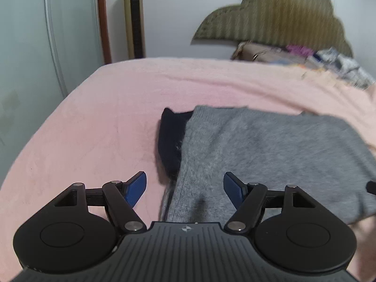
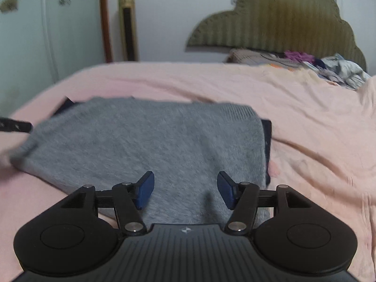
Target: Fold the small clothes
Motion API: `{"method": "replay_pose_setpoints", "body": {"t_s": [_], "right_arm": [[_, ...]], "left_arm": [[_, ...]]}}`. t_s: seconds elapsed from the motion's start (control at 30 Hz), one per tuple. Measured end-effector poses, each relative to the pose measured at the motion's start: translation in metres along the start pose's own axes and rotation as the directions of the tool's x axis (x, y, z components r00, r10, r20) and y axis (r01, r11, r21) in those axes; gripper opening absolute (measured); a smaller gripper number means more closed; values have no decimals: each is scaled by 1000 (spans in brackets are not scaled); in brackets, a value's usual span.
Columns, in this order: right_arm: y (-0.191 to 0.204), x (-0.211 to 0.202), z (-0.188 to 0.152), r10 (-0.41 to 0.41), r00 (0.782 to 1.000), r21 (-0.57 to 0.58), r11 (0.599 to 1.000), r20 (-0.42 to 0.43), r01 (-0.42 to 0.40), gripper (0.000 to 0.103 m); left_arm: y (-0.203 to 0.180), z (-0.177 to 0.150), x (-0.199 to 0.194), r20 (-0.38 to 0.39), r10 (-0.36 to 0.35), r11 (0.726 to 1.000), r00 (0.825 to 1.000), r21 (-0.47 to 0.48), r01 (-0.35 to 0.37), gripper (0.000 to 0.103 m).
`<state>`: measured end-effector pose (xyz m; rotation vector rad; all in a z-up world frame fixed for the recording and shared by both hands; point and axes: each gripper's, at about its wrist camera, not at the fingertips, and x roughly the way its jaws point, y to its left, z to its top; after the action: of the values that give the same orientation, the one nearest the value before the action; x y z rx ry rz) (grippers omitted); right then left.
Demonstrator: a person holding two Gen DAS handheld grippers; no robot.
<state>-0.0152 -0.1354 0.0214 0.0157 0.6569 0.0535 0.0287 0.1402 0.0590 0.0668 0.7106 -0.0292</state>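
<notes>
1. The left hand-held gripper sat at the bottom centre of its frame, its two blue pads spread apart with nothing pinched between them
2. The gray sweater lay folded on the pink bed, filling the middle and right of the left wrist view; its near left edge ran between the spread pads, and neither pad pressed on it
3. A dark garment lay under the sweater and stuck out at its left side, near the centre of that frame
4. The right hand-held gripper was likewise at the bottom centre of its frame, jaws spread, blue pads over the sweater's near right part and gripping nothing
5. In the right wrist view the sweater covered the centre and left, with the dark garment showing as a strip along its right edge
6. A pile of clothes lay at the upper right by the olive headboard
7. A gold tower fan stood against the wall at upper left, beside a frosted glass door
</notes>
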Motion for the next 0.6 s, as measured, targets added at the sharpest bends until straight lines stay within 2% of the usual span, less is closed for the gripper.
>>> {"method": "replay_pose_setpoints", "body": {"t_s": [0.13, 0.2, 0.3, 0.4, 0.6], "right_arm": [[-10, 15, -18, -101, 993, -18, 995, -57, 100, 59], [-16, 8, -20, -90, 995, 6, 996, -43, 90, 59], [-20, -2, -16, -85, 996, 52, 995, -6, 85, 59], [-15, -2, -12, -73, 997, 51, 996, 8, 72, 70], [-4, 11, -22, -78, 996, 6, 997, -44, 78, 71]], "left_arm": [[-7, -13, 23, -80, 14, 1000, 997, 2, -14, 71], [-8, -22, 30, -103, 20, 1000, 994, 0, -20, 71], [-11, -28, 28, -90, 32, 999, 995, 9, -31, 72], [-12, -29, 25, -87, 32, 999, 996, 9, -31, 74], [-14, -32, 22, -86, 38, 999, 996, 9, -37, 80]]}}
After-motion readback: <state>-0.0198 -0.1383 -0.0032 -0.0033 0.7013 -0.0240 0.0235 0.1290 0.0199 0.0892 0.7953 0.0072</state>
